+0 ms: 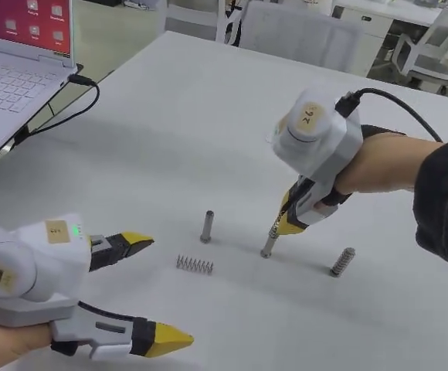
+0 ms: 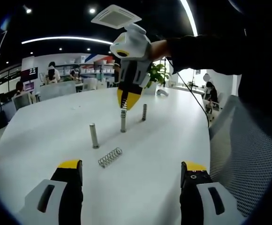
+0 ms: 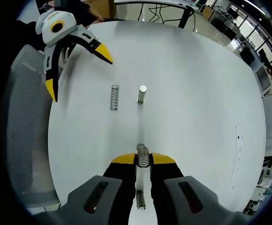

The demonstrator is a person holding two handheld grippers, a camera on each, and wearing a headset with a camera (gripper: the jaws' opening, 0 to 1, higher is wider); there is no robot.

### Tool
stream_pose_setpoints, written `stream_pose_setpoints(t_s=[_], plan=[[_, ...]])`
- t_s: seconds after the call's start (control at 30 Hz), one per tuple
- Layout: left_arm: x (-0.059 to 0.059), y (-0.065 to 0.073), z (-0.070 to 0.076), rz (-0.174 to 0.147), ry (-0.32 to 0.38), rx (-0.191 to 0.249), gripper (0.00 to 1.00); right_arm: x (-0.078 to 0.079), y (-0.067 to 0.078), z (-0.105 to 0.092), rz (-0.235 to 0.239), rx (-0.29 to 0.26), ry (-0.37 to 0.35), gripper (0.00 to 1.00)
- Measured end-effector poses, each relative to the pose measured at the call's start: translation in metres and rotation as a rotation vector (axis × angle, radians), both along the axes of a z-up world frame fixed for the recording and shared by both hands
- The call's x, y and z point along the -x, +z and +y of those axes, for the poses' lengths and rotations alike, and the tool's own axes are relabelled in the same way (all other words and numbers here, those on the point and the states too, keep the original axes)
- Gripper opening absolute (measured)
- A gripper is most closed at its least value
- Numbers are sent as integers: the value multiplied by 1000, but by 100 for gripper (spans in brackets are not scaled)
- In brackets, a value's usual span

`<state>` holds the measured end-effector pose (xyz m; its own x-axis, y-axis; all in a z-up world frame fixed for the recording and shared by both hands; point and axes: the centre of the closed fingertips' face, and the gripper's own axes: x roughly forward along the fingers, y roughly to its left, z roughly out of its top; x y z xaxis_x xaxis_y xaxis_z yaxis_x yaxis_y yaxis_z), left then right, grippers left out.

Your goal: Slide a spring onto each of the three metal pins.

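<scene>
Seating a spring is judged the step in hand: the right gripper (image 1: 287, 222) is clamped on a spring (image 3: 144, 158), which is held upright at the top of the middle pin (image 1: 269, 246). The next move calls for the coil axis to be kept in line with that pin, the spring lowered, then the jaws released. A bare pin (image 1: 207, 226) stands beside it, and a loose spring (image 1: 195, 265) lies flat on the table (image 1: 208, 116) near it; that pair is left to do. The left gripper (image 1: 161, 288) is held wide open and empty near the loose spring. Whether the held coil is already over the pin tip cannot be told, as the jaws cover it in the head view. The far spring (image 1: 343, 261) looks seated, but no pin can be made out inside it.
</scene>
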<state>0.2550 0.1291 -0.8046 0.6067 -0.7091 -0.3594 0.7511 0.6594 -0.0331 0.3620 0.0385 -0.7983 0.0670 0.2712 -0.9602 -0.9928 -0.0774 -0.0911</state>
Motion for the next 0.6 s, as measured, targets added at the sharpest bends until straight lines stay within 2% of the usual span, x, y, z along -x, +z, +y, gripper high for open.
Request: stream_pose_setpoints(t_s=[0.37,0.6], plan=[[0,-2,1,4,-1,1,82,0,-19,1,31,29,-8,8],[0,-3,0,8,-6,2,81,0,-29,2,28,40,-11,9]])
